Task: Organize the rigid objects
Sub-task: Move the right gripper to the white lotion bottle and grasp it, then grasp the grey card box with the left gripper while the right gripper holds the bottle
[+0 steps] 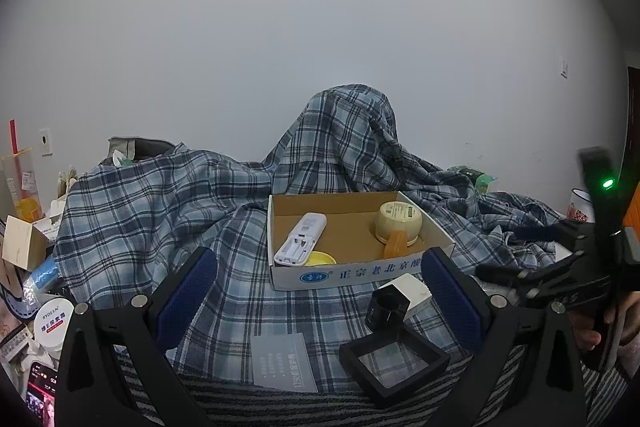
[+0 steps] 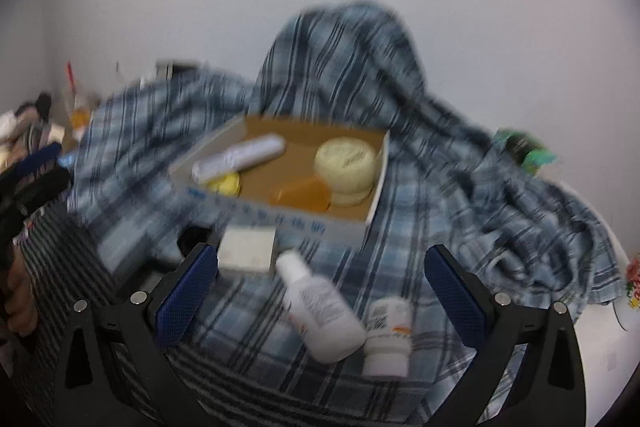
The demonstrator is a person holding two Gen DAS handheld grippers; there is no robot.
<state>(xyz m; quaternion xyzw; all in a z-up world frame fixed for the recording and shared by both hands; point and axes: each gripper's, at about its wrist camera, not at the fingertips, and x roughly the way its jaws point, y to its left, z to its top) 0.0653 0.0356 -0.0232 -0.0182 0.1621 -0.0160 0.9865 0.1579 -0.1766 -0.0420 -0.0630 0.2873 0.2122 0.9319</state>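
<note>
Both grippers, left gripper (image 1: 318, 291) and right gripper (image 2: 320, 291), gape empty; right hangs above the white bottle (image 2: 320, 311) lying near the cardboard box (image 2: 280, 219) front edge, so probably pinch its body crosswise.

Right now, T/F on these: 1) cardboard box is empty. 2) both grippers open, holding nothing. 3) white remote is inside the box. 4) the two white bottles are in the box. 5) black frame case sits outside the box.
1. False. The cardboard box holds a white remote, a cream jar, an orange piece and a yellow lid.
2. True. The left gripper and right gripper have their jaws spread, with nothing clamped.
3. True.
4. False. The two white bottles lie on the plaid cloth, in front of the box.
5. True. The black frame case lies on the cloth.
</note>
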